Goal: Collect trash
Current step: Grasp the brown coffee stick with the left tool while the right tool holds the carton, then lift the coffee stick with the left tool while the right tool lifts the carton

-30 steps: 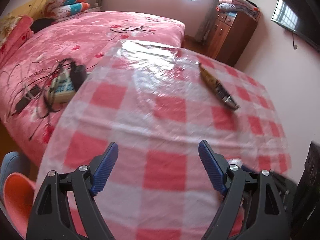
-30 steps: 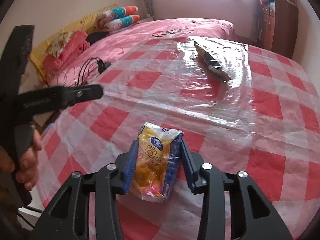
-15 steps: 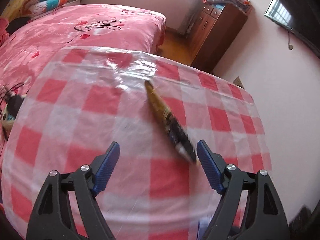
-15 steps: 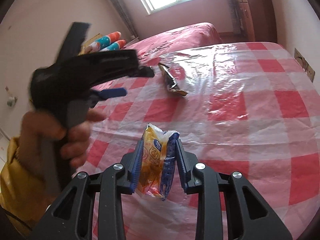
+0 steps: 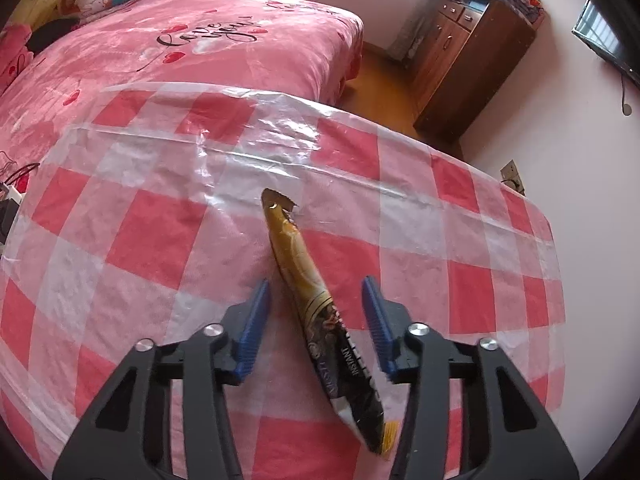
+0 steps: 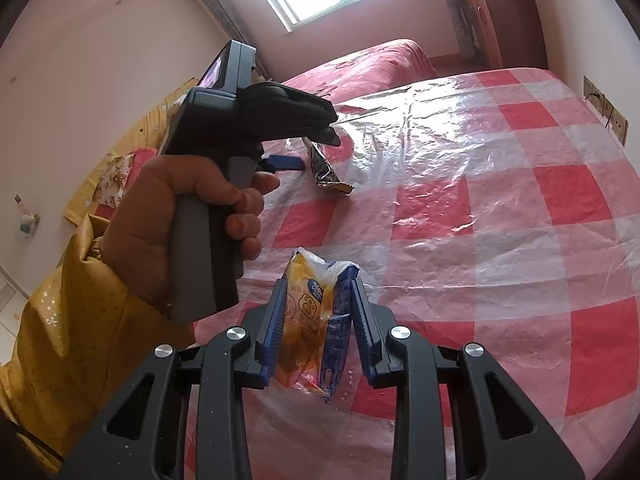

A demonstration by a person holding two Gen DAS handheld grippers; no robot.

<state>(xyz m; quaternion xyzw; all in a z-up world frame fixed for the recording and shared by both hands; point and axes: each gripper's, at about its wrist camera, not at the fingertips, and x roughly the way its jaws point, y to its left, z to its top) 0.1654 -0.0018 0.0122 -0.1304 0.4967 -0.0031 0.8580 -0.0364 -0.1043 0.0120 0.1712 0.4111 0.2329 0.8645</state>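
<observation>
1 counter [image 5: 132, 248] under a red-and-white checked cloth topped by 1 sheet of clear, wrinkled, glossy plastic film [image 5: 280, 136]; 1 bed with a pink heart-print cover [image 5: 180, 48] lies beyond it, 1 dark brown wooden cabinet [image 5: 472, 60] stands by the wall.

2 black plastic tools with ribbed blue pads. Left tool [image 5: 315, 320]: jaws apart and closing, pads not touching anything. Between them lies 1 long, narrow gold-and-black foil sachet [image 5: 316, 304], flat on the counter, crinkled, torn top end pointing away, printed "INSTANT". From the right wrist view the sachet [image 6: 326, 166] sits on the far part of the counter, just beyond the left tool's tip. 1 hand [image 6: 188, 216] with a mustard-yellow sleeve [image 6: 72, 332] grips that tool's grey handle.

Right tool [image 6: 316, 320]: clamped on 1 soft yellow, white and blue plastic snack wrapper [image 6: 310, 316], crumpled, standing upright between the pads, held above the counter's near edge.
</observation>
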